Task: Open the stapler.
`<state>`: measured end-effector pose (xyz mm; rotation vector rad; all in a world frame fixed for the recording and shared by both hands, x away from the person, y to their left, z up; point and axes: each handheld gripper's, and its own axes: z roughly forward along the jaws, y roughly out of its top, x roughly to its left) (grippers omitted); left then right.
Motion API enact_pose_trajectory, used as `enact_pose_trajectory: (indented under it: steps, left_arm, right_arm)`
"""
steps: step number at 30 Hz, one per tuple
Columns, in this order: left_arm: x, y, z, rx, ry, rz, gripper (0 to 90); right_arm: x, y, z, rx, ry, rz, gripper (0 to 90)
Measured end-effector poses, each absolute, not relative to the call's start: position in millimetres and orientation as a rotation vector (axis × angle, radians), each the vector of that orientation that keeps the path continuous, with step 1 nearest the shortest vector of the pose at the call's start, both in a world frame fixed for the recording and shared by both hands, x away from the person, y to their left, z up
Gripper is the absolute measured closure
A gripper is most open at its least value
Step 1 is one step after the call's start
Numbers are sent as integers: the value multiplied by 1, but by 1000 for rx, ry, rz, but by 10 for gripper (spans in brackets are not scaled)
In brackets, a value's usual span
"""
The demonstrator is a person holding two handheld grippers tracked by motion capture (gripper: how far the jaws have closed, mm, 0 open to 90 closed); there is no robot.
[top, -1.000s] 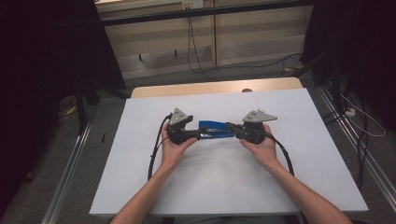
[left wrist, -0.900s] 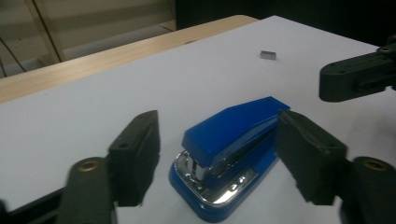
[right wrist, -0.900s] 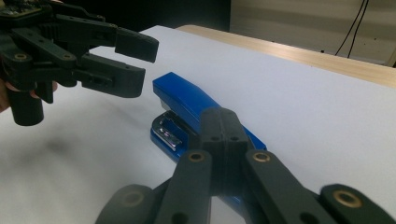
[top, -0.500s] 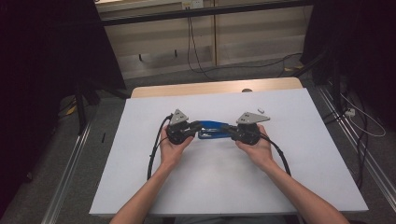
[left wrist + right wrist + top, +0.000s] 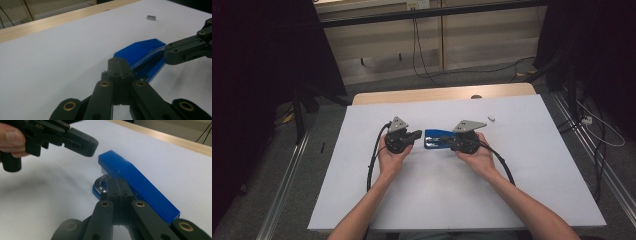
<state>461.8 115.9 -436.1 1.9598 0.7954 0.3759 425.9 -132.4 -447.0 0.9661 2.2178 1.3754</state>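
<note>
At mid-frame the left gripper (image 5: 414, 135) has just closed its jaws on nothing, beside the blue stapler (image 5: 437, 139). The right gripper (image 5: 451, 143) is closed too, jaws against the stapler, gripping nothing visible.

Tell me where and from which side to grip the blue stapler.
Grip the blue stapler across its long flat sides near the middle of the body, coming from above with the jaws spanning its narrow width. It lies flat on the white table, long and slim, so the ends offer less hold. The raised top arm likely flexes, so pinch low.
</note>
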Motion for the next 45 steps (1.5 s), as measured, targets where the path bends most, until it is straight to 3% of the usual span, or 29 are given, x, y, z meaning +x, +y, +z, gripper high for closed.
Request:
enact_pose_trajectory:
  steps: [32, 45]
  left_arm:
    - [467, 102, -453, 2058, 811, 371, 900]
    - [466, 96, -455, 2105, 774, 458, 900]
  right_arm:
    - [437, -119, -463, 998, 2319, 1191, 900]
    - [438, -119, -463, 998, 2311, 1186, 900]
